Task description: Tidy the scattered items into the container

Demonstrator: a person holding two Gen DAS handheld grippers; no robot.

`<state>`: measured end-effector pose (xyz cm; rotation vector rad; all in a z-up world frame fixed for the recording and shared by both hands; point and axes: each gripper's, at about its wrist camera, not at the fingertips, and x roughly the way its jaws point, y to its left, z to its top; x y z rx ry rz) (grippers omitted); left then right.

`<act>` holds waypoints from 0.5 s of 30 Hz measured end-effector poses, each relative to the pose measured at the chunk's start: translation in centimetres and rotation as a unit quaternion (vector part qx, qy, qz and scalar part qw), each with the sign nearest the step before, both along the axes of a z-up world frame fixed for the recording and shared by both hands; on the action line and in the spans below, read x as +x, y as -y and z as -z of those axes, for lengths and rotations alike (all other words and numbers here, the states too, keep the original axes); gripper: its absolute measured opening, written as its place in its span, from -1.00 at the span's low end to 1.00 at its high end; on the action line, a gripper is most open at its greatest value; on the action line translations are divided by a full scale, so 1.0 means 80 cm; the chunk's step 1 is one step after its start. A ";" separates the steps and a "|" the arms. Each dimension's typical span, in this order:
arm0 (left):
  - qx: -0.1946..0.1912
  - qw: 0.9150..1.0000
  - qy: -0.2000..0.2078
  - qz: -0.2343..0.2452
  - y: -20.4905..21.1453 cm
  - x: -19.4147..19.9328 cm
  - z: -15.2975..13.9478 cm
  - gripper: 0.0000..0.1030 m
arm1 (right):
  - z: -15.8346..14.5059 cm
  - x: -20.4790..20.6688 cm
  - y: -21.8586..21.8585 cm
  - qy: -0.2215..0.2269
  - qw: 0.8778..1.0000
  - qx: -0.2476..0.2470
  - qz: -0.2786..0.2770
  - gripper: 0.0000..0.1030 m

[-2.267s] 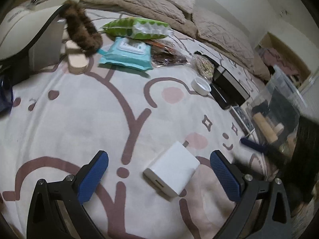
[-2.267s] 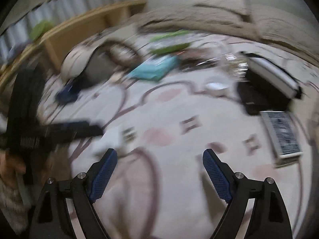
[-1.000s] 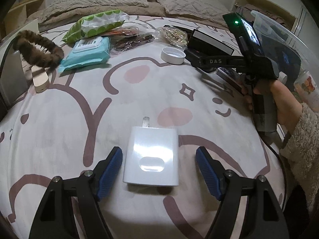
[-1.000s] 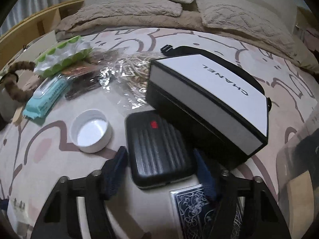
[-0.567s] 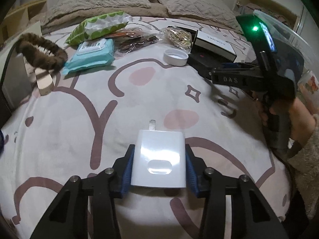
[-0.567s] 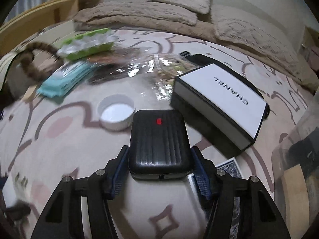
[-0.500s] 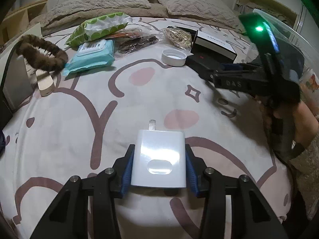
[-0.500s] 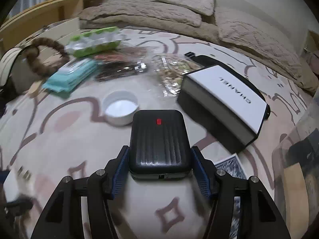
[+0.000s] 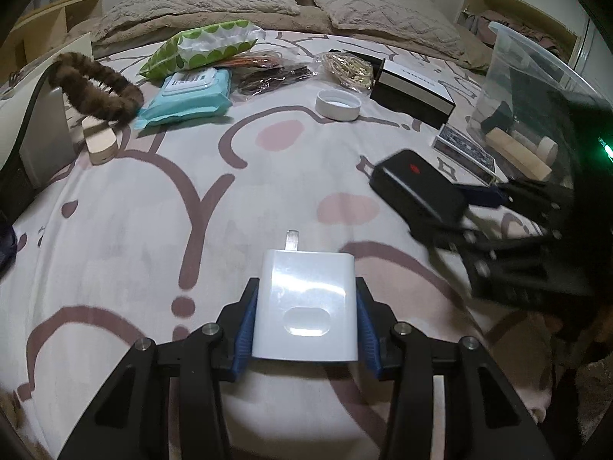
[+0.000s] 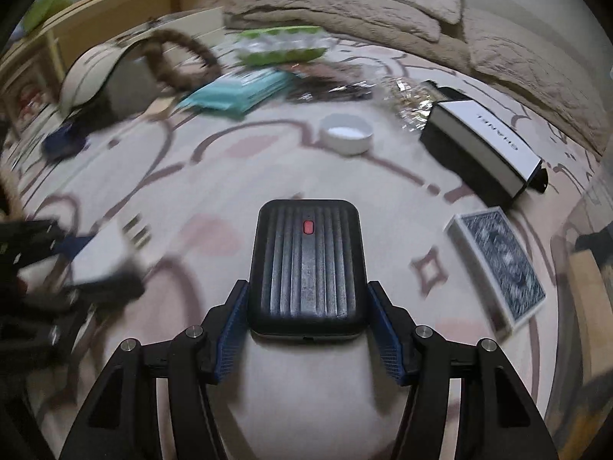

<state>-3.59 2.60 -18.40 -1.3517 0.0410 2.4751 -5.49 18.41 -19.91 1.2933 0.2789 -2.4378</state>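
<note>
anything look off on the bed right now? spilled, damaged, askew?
Nothing spilled or damaged. One loose white cap lies open side up with no matching bottle in view. The left gripper squarely clamps the white charger; the right gripper clamps the black power bank.

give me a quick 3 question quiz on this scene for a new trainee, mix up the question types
1. True or false: the left gripper is closed on the white charger.
2. What sits between the pads of the right gripper?
A. the white cap
B. the black power bank
C. the deck of cards
3. Fill in: the clear plastic container stands on the ____ side of the left wrist view.

Key:
1. True; the blue pads press both sides of it.
2. B, the black power bank; the white cap and the deck of cards lie on the bedspread.
3. Right.
</note>
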 end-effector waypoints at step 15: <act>-0.034 0.997 0.012 0.064 -0.014 0.059 -0.005 -0.11 | -0.002 0.092 -0.012 0.024 0.998 0.011 -0.061 0.19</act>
